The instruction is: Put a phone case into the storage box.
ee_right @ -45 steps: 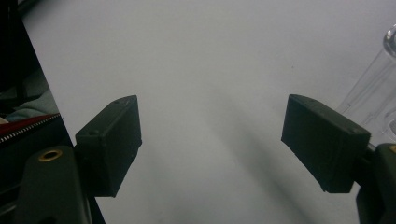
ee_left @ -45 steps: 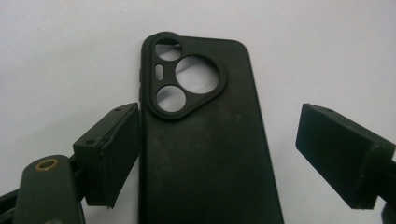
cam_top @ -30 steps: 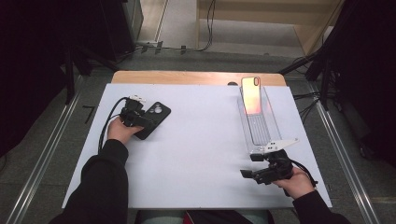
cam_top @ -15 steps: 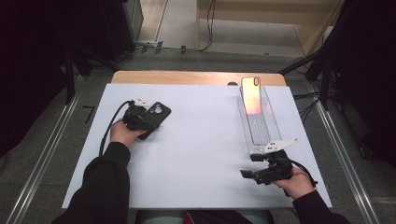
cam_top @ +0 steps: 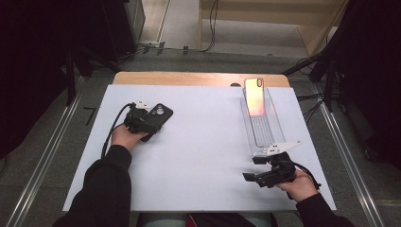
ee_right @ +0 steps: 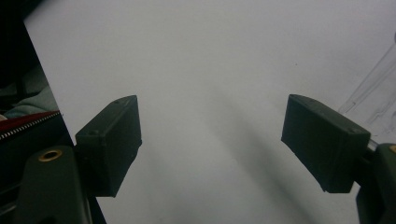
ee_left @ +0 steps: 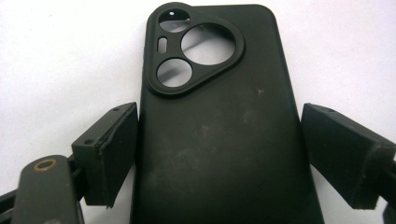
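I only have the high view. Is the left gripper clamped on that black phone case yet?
Observer: Not yet. The black phone case lies between the left gripper's jaws, which have just been closing; a gap shows beside one pad.
Operator: Which side faces up?
Observer: Its back; the white table shows through the camera cutouts.
Operator: And the right gripper?
Observer: Open, with bare table between its jaws.
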`<state>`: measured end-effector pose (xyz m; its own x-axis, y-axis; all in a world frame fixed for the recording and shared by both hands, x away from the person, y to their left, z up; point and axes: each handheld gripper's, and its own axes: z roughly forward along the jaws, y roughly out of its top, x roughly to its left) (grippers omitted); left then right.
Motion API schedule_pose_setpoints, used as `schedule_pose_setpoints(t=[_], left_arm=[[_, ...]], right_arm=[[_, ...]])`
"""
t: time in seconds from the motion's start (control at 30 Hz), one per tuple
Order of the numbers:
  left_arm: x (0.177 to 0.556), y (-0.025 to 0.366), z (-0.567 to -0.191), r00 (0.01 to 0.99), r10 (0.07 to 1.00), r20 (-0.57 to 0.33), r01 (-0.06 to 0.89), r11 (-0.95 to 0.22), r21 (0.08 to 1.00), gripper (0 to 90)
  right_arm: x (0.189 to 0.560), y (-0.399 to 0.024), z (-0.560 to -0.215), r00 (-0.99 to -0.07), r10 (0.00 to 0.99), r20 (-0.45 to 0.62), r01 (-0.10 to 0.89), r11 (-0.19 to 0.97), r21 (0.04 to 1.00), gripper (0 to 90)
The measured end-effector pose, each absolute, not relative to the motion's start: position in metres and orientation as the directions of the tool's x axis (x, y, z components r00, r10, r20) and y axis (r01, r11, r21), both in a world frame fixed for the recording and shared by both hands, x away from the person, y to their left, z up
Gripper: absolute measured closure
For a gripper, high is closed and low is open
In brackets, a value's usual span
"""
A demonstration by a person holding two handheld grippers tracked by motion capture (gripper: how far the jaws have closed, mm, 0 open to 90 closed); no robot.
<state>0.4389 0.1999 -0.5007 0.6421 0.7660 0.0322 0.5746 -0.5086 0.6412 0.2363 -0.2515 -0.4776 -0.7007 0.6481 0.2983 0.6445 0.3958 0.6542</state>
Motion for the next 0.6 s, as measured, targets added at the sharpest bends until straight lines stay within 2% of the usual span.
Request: schedule_pose_setpoints(t=[0.13,0.23,0.6], left_arm=[[0.44,0.202,-0.499,0.636,0.771,0.008,0.59,-0.493,0.64,15.8],[0.442,0.204,-0.495,0.622,0.781,-0.05,0.622,-0.454,0.638,16.0],[0.437,0.198,-0.466,0.627,0.772,-0.11,0.631,-0.419,0.653,16.2]], right_arm=[[0.237,-0.252,-0.478,-0.701,0.647,0.299,0.643,0.394,0.657,18.1],[0.237,-0.252,-0.478,-0.703,0.645,0.298,0.641,0.394,0.659,18.1],[0.236,-0.251,-0.477,-0.707,0.642,0.295,0.634,0.391,0.667,18.1]])
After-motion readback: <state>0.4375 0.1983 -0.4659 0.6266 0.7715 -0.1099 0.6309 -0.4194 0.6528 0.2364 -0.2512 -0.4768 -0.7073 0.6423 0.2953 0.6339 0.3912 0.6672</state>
